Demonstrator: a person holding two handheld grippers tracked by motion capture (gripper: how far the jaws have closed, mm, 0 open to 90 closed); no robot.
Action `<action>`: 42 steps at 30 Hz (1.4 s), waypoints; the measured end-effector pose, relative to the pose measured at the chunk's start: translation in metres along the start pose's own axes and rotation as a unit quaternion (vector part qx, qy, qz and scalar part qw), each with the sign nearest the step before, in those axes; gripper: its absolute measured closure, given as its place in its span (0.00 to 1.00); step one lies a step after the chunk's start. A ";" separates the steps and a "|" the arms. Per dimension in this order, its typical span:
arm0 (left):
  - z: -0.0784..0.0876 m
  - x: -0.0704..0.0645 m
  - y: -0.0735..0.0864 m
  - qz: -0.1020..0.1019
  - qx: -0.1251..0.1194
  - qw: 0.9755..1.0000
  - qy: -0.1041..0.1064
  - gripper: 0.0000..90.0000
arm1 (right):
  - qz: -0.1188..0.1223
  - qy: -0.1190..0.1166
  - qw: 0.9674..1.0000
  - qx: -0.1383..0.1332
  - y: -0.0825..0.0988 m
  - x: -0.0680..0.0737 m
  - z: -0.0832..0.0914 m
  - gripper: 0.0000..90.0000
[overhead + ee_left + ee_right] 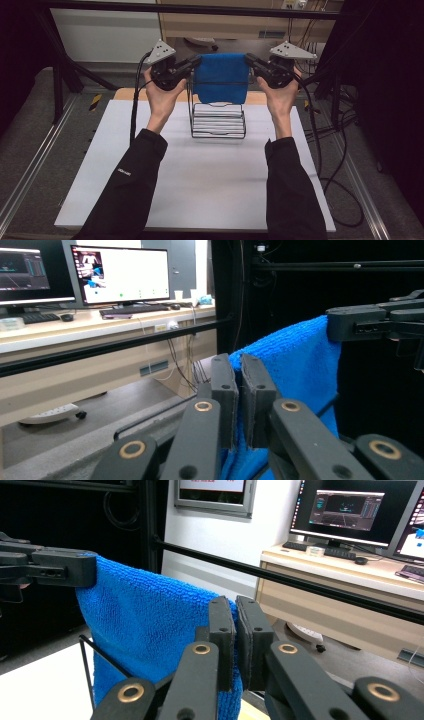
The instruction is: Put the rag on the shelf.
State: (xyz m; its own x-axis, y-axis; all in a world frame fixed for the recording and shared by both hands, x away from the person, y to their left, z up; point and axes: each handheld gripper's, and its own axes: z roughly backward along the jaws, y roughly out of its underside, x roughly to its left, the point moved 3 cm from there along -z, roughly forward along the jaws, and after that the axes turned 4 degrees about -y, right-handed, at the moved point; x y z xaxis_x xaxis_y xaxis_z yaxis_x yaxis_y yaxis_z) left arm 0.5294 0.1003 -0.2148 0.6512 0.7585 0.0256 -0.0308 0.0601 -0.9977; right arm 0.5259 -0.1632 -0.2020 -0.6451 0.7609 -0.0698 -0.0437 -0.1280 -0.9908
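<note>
In the high view, a blue towel (221,77) hung stretched between the two grippers, above a wire rack (218,120) that stood on the white table (200,185). The left gripper (196,61) pinched the towel's upper left corner and the right gripper (248,60) its upper right corner, so the top edge ran level between them. The towel's lower edge hung in front of the rack's upper part, and whether it touched the wire could not be made out. The jaw tips were small and dark against the cloth.

In the left gripper view, the jaws of the left gripper (239,371) stood together, clamped on an edge of the towel (295,365), with cloth showing below them. The right gripper (334,326) gripped the far corner, its body cut off at the right edge. The background behind the towel was black.

In the right gripper view, the jaws of the right gripper (235,614) were likewise pressed together on the towel (145,625), which spread away to the left gripper (90,569) at the far corner. A thin rod of the rack (87,667) showed below the cloth, the remainder covered by the towel. The left gripper's body was cut off at the left edge.
</note>
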 end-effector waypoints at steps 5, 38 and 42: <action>0.004 0.000 0.003 0.002 0.012 1.000 0.007 0.95 | -0.001 -0.012 1.000 0.009 0.002 0.004 0.003 0.96; 0.018 -0.021 0.032 -0.022 0.126 0.991 0.031 0.91 | 0.006 -0.057 0.995 0.085 0.035 0.015 0.021 0.95; 0.024 -0.021 0.027 -0.018 0.124 0.992 0.033 0.86 | 0.010 -0.060 0.994 0.089 0.038 0.016 0.021 0.95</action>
State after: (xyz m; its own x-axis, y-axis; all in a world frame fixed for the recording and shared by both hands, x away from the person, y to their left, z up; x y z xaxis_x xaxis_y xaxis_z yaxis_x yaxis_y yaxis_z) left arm 0.4970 0.1016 -0.2411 0.7034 0.7091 0.0495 -0.1860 0.2509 -0.9500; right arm 0.4983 -0.1689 -0.2379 -0.7334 0.6768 -0.0639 -0.1575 -0.2607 -0.9525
